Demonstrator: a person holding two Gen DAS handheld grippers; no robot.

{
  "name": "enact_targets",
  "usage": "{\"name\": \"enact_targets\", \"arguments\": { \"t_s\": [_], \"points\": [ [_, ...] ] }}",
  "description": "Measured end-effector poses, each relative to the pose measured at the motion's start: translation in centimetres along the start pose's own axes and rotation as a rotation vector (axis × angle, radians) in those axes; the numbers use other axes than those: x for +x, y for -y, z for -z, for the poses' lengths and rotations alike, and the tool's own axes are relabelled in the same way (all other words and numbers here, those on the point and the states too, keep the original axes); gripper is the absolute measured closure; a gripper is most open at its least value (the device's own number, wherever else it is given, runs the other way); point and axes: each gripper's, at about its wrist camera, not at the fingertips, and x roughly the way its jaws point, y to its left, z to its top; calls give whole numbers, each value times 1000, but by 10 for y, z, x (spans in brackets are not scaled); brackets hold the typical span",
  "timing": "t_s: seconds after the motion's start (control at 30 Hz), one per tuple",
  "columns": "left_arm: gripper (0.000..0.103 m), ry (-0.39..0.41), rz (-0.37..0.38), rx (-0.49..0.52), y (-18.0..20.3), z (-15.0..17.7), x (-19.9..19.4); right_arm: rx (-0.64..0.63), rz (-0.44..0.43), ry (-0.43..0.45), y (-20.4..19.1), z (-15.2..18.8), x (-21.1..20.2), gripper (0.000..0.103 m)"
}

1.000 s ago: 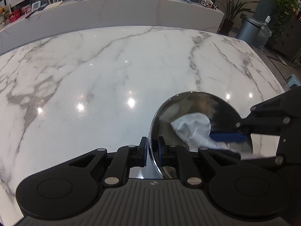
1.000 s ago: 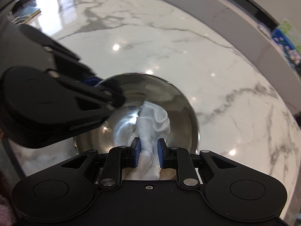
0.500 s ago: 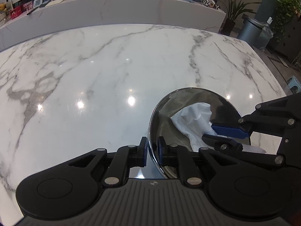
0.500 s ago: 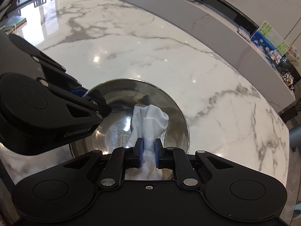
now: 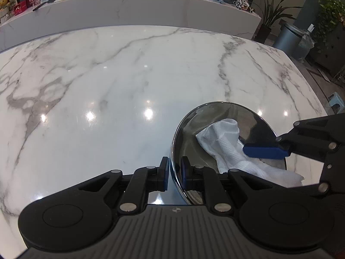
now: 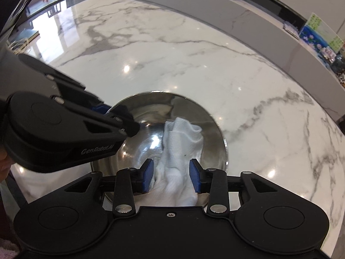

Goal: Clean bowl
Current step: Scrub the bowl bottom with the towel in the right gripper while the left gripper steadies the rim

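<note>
A shiny steel bowl [image 5: 215,112] stands on the marble table. My left gripper [image 5: 173,176] is shut on its near-left rim, one pad outside and one inside. A crumpled white cloth [image 5: 222,138] lies in the bowl and drapes over its right rim. In the right wrist view the bowl [image 6: 151,108] sits just ahead, with the cloth [image 6: 183,138] running up between the pads of my right gripper [image 6: 171,177]. Its jaws are opening and the pads stand apart beside the cloth without pressing it. The left gripper's fingers [image 6: 127,127] grip the rim at the left.
The white marble table [image 5: 107,86] spreads wide to the left and far side, and its edge runs close on the right. Behind stands a long counter [image 5: 129,10] with small items. A grey bin [image 5: 291,36] and plants stand on the floor at the far right.
The right gripper's jaws, pinched on the cloth half a second ago, have parted and let it go. The bowl and the left gripper have stayed put.
</note>
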Motion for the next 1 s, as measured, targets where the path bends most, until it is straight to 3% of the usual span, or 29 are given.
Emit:
{"name": "enact_targets", "arguments": {
  "t_s": [0.47,0.77,1.0],
  "points": [
    [91,-22,13,11,0,1,3,117,-58,-16,13,-3,9,70],
    [90,-28,21,0,0,1,4,67,-43,-27,10,-8,14,68],
    [89,-28,20,-3,1,2,5,15,1,-7,6,-5,14,84]
  ]
}}
